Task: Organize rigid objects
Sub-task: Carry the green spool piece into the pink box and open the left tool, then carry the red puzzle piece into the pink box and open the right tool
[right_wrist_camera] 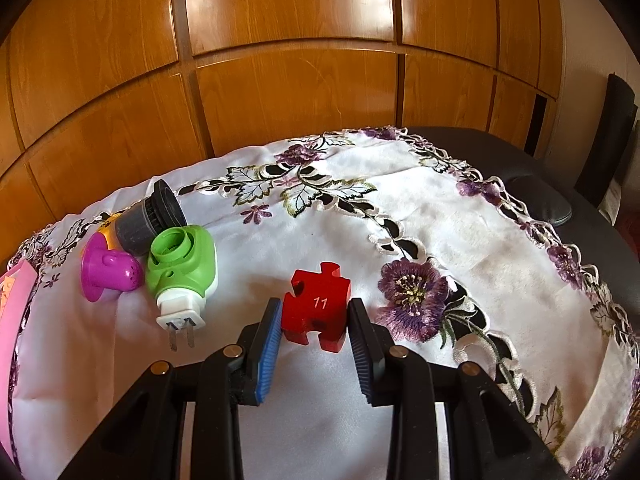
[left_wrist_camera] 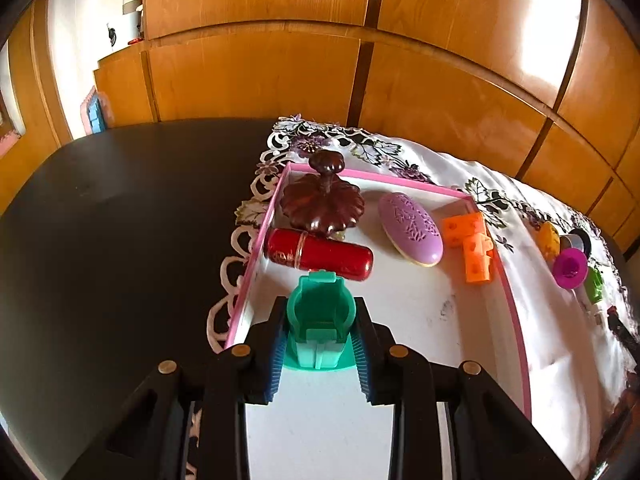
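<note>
While the left gripper (left_wrist_camera: 320, 344) grasps a teal plastic holder (left_wrist_camera: 320, 320) just above the pink-rimmed tray (left_wrist_camera: 256, 264), likely to set it down there, the right gripper (right_wrist_camera: 316, 344) stands spread around a red puzzle piece (right_wrist_camera: 316, 308) on the tablecloth (right_wrist_camera: 440, 240), not yet pinching. Inside the tray lie a red tube (left_wrist_camera: 320, 256), dark wooden ornament (left_wrist_camera: 322, 204), purple soap (left_wrist_camera: 412, 230) and orange blocks (left_wrist_camera: 472, 244).
</note>
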